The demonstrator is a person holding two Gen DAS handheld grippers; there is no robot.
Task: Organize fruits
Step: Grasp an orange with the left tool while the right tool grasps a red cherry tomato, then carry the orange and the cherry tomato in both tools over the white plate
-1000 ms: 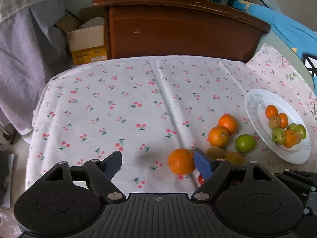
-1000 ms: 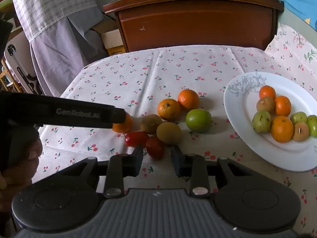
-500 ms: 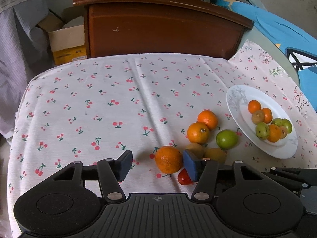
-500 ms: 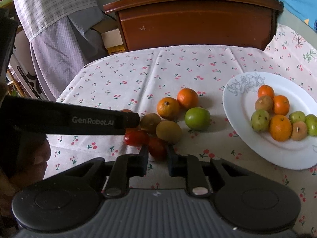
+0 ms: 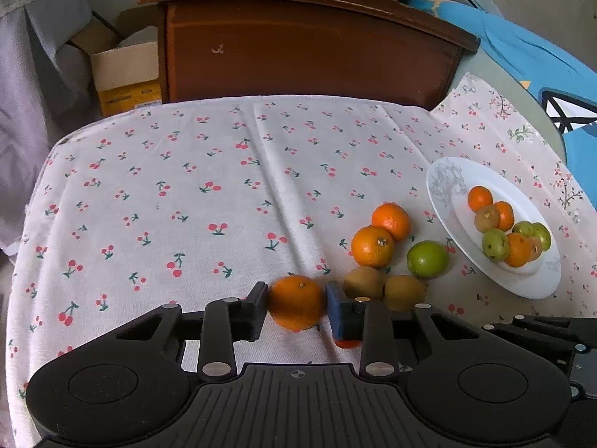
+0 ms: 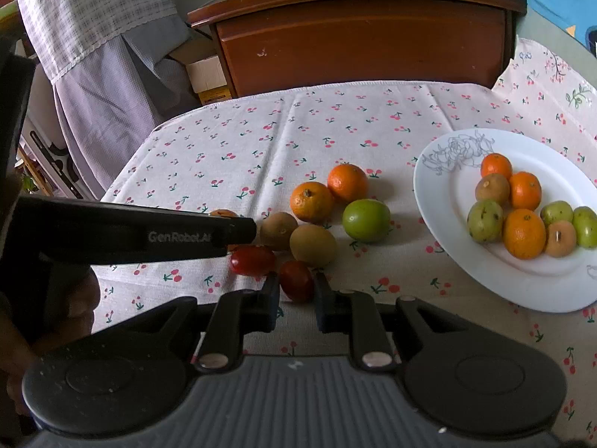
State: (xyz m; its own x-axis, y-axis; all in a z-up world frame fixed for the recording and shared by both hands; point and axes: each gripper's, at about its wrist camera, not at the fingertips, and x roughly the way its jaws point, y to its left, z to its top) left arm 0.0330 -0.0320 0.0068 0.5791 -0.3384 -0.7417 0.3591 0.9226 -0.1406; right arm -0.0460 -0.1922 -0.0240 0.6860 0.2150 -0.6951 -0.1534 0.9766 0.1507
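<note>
In the left wrist view, an orange point(image 5: 296, 300) lies on the cherry-print cloth between the fingers of my left gripper point(image 5: 296, 308). The jaws are closing and both pads touch its sides. In the right wrist view, my right gripper point(image 6: 296, 293) is shut on a small red tomato point(image 6: 296, 280) that rests on the cloth. A second tomato point(image 6: 252, 260) lies just left of it. The left gripper's black finger point(image 6: 238, 229) reaches in from the left and hides most of the orange point(image 6: 223, 212). A white plate point(image 6: 447, 194) at the right holds several fruits.
Two oranges point(image 6: 311, 201), a green lime point(image 6: 365, 220) and two brown kiwis point(image 6: 313, 244) lie loose between the grippers and the plate. A dark wooden headboard point(image 5: 309, 48) stands behind the table. A cardboard box point(image 5: 125, 71) sits far left. A person's hand point(image 6: 71, 310) holds the left gripper.
The left jaws have closed in from wide apart until they meet the orange. The right jaws have drawn together onto the red tomato. Neither hand has shifted much.
</note>
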